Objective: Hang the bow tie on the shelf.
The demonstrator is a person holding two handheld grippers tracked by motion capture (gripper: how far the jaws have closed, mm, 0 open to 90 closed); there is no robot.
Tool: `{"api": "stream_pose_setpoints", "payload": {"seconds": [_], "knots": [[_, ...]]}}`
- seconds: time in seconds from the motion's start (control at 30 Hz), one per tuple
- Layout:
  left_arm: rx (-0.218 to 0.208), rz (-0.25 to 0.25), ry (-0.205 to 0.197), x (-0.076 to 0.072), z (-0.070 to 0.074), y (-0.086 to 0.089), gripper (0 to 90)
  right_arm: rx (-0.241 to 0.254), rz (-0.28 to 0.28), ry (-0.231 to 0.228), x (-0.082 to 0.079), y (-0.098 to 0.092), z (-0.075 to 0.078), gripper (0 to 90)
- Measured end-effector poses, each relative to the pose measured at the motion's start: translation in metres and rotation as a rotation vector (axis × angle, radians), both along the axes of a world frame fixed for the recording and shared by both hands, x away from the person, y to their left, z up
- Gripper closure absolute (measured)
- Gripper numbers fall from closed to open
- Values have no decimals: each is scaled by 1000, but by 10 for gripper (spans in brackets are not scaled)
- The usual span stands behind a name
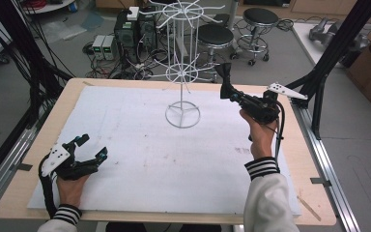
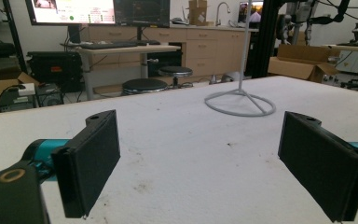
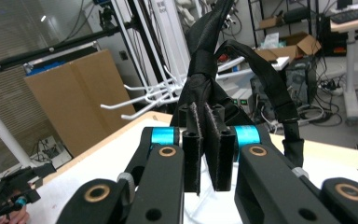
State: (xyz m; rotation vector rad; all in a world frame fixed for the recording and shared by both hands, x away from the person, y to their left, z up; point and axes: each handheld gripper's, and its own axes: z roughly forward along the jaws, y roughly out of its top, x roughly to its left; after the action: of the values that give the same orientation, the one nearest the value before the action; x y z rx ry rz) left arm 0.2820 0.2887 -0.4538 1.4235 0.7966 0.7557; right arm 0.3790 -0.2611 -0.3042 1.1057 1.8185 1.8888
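Beside the rack (image 1: 182, 63) — right gripper (image 1: 225, 81) clamping strap (image 3: 209, 70).

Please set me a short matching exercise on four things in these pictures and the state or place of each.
Things:
1. left gripper
2. right gripper
3. wire rack
4. strap

States or places:
A. stands upright at the far middle of the table
B. open, low near the table's left edge
C. black, pinched between the fingers
D. shut, raised beside the rack

Pairs: 1-B, 2-D, 3-A, 4-C
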Motion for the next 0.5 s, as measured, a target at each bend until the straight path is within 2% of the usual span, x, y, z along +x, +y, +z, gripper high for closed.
{"api": "stream_pose_setpoints", "payload": {"seconds": [0.1, 0.27, 0.37, 0.43, 0.5], "knots": [[0, 0, 0, 0, 0, 0, 130, -6, 5, 10, 2, 4, 3, 856], [2, -2, 1, 0, 0, 0, 130, -4, 17, 0, 5, 11, 9, 856], [2, -2, 1, 0, 0, 0, 130, -37, 29, -5, 9, 18, 16, 856], [1, -2, 1, 0, 0, 0, 130, -41, 29, -6, 9, 19, 17, 856], [2, -2, 1, 0, 0, 0, 130, -72, 32, -15, 10, 23, 21, 856]]}}
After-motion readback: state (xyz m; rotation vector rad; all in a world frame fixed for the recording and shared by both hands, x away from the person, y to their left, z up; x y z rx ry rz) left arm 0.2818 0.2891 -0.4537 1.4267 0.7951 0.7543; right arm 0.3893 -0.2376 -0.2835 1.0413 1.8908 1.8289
